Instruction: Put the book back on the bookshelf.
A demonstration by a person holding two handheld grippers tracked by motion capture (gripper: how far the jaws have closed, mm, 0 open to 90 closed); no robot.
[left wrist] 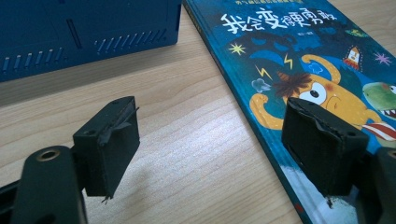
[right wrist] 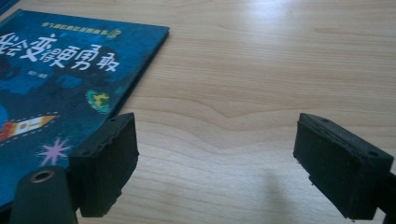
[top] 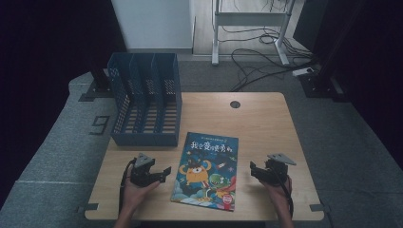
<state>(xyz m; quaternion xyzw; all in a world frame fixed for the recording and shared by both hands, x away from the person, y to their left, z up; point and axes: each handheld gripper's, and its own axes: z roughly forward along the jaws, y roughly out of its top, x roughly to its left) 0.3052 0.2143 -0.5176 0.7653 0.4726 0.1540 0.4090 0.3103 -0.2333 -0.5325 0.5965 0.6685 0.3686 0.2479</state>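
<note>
Left gripper [top: 164, 174] nearest, near front edge of wooden table [top: 266, 118], jaws spread wide, nothing between them; one jaw hangs over picture book's left margin. Blue file organizer [top: 145, 97] at back-left corner, slots facing up. Picture book [top: 206, 170] flat at front centre, cover up, top edge just beside organizer's base. Right gripper [top: 256, 172] off book's right edge, released, holding nothing. Risk: flat cover gives jaws no edge; pinching from one side likely shoves book sideways or creases cover.
</note>
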